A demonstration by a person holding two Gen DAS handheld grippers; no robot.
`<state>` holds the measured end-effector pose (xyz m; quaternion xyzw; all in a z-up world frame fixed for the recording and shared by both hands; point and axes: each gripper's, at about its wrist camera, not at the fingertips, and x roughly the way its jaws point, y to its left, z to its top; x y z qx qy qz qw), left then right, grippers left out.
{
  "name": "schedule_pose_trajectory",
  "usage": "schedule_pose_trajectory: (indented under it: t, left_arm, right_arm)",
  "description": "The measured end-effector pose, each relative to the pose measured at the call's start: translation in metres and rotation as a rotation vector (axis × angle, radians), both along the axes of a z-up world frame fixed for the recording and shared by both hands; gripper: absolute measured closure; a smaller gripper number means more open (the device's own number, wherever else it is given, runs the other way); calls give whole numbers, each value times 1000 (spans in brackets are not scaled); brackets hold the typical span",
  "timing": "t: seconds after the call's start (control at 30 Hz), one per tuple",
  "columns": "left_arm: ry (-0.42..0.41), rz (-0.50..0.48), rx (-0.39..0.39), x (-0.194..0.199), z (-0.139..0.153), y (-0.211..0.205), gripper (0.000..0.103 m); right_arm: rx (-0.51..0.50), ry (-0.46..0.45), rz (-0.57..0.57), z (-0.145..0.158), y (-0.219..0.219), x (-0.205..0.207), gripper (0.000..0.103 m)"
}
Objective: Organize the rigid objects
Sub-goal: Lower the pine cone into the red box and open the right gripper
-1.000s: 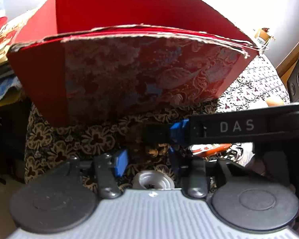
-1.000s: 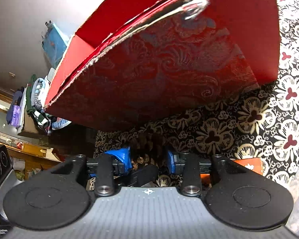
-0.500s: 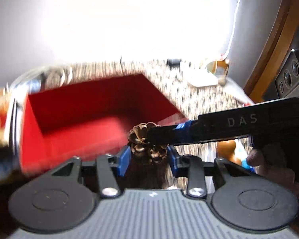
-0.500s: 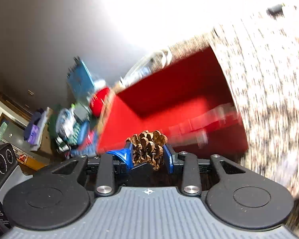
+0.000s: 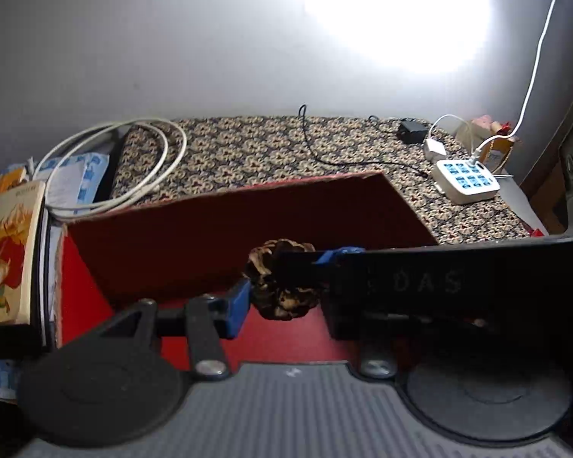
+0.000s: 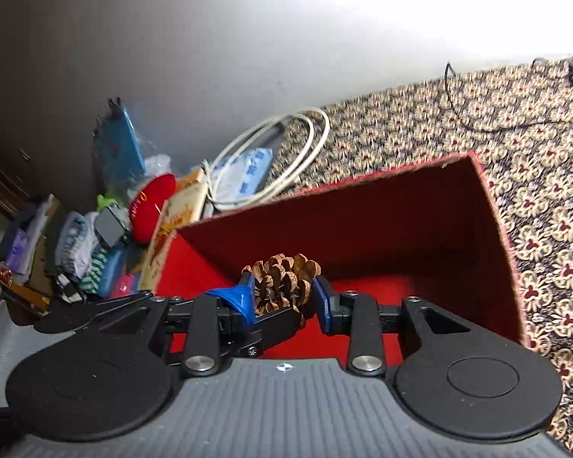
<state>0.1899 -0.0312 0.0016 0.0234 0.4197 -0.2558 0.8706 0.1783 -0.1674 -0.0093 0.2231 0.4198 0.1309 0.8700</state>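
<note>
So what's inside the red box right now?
The red box shows only bare red walls and floor. The pine cone and both hand-held grippers cover the near floor, so that part is unseen.

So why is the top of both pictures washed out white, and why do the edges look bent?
Left wrist view: glare burns out the wall's upper right, while the pine cone and red box sit dim and slightly soft. Right wrist view: the same whiteout fills the top right, yet the pine cone is sharp. In both, the fisheye lens curves the patterned tablecloth and the corners go dark.
</note>
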Motion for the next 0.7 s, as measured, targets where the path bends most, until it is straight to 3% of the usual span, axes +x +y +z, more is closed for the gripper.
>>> schedule_pose_trajectory:
  t: [0.13, 0.23, 0.33, 0.4, 0.53, 0.6, 0.7]
  left_arm:
    - [64, 47, 5, 20, -18, 9, 68]
    - [78, 78, 42, 29, -27, 13, 57]
    - [76, 117, 90, 35, -36, 20, 70]
    - [112, 124, 68, 40, -40, 24, 70]
    - [118, 127, 119, 38, -42, 17, 64]
    - [128, 122, 156, 37, -43, 11, 64]
    - [132, 86, 184, 31, -44, 2, 64]
  right_arm:
    - [9, 42, 9, -16, 8, 16, 87]
    - [36, 64, -13, -22, 6, 24, 86]
    - [112, 119, -54, -31, -8, 31, 83]
    - [128, 153, -67, -35, -14, 30, 83]
    - [33, 206, -107, -35, -24, 26, 83]
    - [21, 226, -70, -34, -25, 22, 85]
    - [-83, 227, -48, -30, -22, 10, 85]
